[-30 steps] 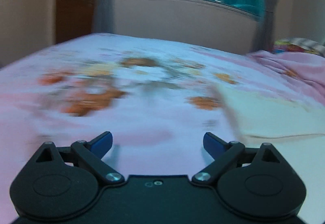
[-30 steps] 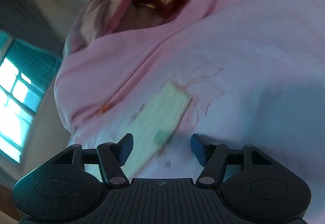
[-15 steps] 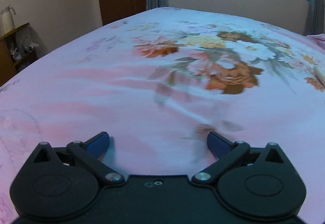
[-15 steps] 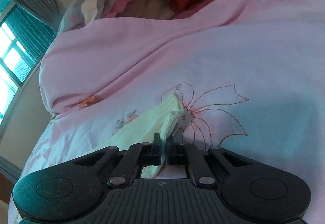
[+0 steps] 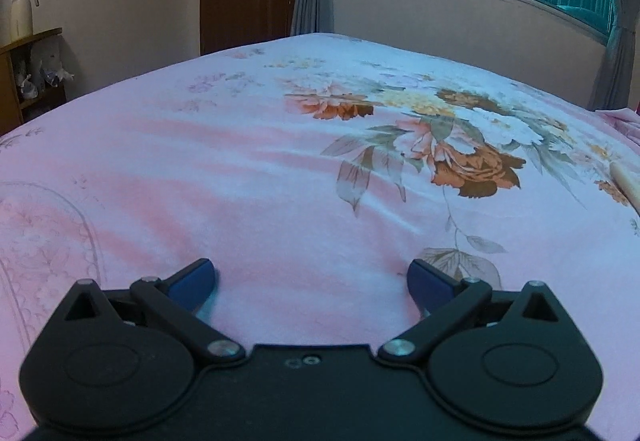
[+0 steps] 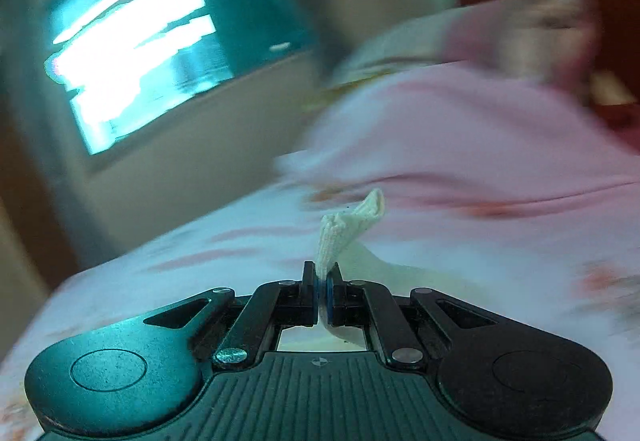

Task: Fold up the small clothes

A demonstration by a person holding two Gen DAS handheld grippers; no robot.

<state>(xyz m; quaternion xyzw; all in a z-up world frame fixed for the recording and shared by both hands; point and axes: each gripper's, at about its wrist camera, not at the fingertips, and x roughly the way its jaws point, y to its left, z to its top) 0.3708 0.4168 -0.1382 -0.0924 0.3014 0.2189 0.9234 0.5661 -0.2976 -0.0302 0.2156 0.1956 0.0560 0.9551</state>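
Right claw [image 6: 320, 283] is what I watch first: its jaws are clamped on a pale cream cloth [image 6: 344, 231], with a folded bunch of it sticking up ahead of the tips and more of it trailing off to the right and under the claw. Everything past that is smeared, so I only make out the pink bed [image 6: 480, 161] ahead, a heap of bedding [image 6: 560, 21] up at the far right and a bright window [image 6: 136, 53] to the upper left.

Left claw [image 5: 310, 283] I see with jaws spread wide and nothing between them, low over the flowered sheet [image 5: 240, 161]. A big bouquet print [image 5: 460, 145] lies ahead and to the right. At the far right edge I see a cream sliver [image 5: 626, 181], perhaps the same cloth; I cannot tell.
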